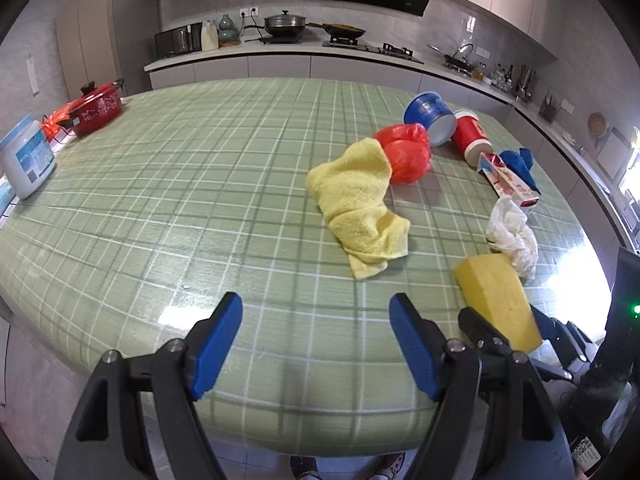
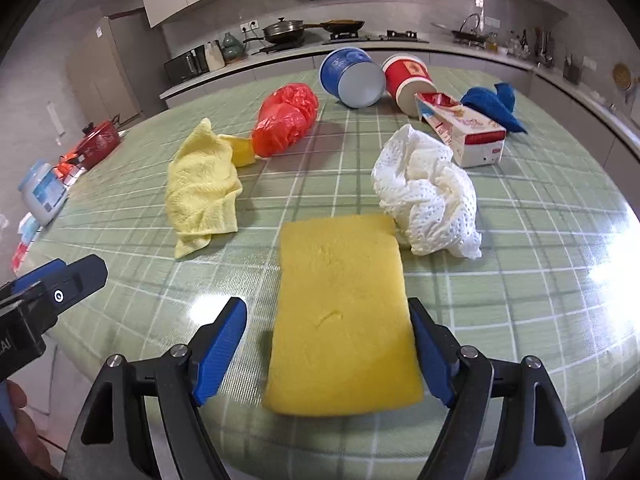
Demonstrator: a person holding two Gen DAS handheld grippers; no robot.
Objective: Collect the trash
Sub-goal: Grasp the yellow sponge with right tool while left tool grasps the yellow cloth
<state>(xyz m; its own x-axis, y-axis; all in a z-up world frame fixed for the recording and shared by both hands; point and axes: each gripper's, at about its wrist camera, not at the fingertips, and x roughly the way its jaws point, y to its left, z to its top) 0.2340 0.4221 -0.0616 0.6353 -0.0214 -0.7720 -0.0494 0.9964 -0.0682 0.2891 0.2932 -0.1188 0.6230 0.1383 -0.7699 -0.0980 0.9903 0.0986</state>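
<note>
Big green checked table (image 1: 160, 208), and most of its left half is bare cloth. The junk is bunched on the right: a yellow towel (image 1: 356, 204) touching a red plastic bag (image 1: 404, 152), then a blue tub (image 1: 430, 114) and red paper cup (image 1: 472, 136), both tipped over, near the far edge. A milk carton (image 2: 464, 128) lies on its side beside a crumpled paper towel (image 2: 428, 192), with a blue cloth (image 2: 494, 102) just behind.

The right gripper (image 2: 328, 344) comes in low over the near edge, jaws spread wide around a yellow sponge (image 2: 342, 320); its right side touches the right finger, with a gap on the left, so not clamped. The sponge's far corner touches the paper towel.

The left gripper (image 1: 316, 344) sits level just beside it, wide open and holding nothing, with free room ahead.
</note>
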